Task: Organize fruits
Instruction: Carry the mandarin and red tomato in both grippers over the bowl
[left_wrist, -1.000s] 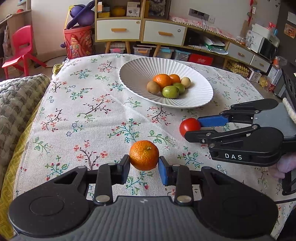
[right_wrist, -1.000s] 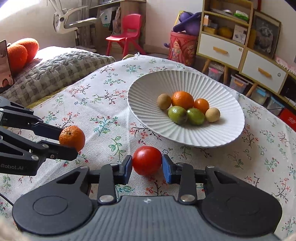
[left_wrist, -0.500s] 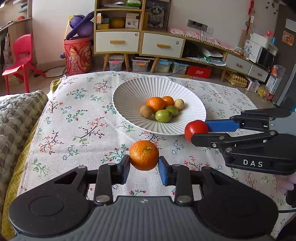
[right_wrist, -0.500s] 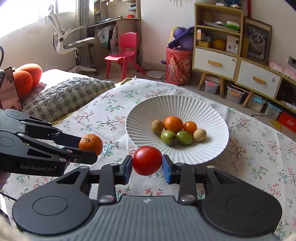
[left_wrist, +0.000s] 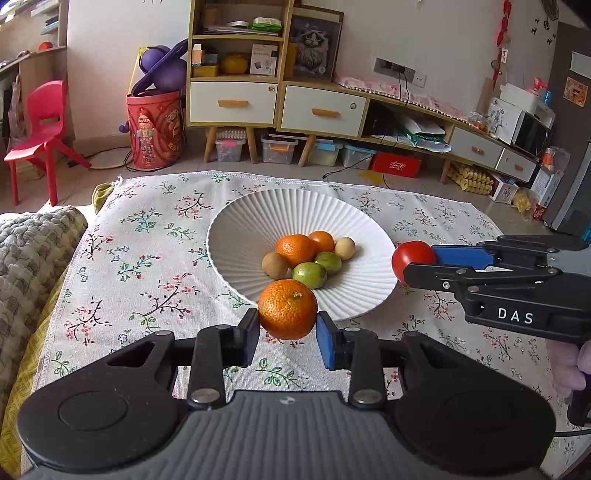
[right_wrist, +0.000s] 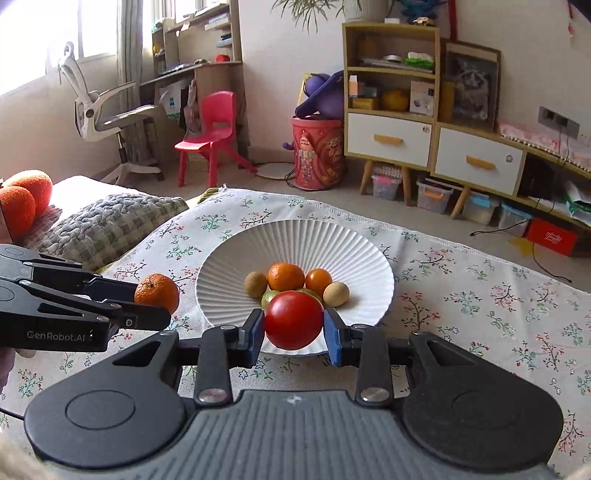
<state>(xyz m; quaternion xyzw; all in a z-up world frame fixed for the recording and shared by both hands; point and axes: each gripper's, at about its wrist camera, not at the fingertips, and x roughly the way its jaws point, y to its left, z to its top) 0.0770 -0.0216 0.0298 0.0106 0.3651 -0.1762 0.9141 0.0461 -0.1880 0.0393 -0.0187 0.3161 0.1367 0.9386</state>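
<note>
Dimpled orange mandarin (left_wrist: 287, 308) pinched in the left gripper (left_wrist: 287, 334) above the near rim of the white ribbed plate (left_wrist: 240, 236), glossy red tomato (right_wrist: 294, 319) clamped in the right gripper (right_wrist: 294, 338) beside it, five small fruits (left_wrist: 308, 256) heaped in the plate, floral-cloth counter (left_wrist: 147, 266) beneath

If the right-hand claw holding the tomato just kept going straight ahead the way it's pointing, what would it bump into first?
Probably the white ribbed plate: the right gripper, shut on the tomato, aims down over its near rim toward the fruit pile. Depth is hard to judge.

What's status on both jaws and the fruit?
Left gripper shut on mandarin. Right gripper shut on tomato. Both near plate rim. Nothing blocking.
</note>
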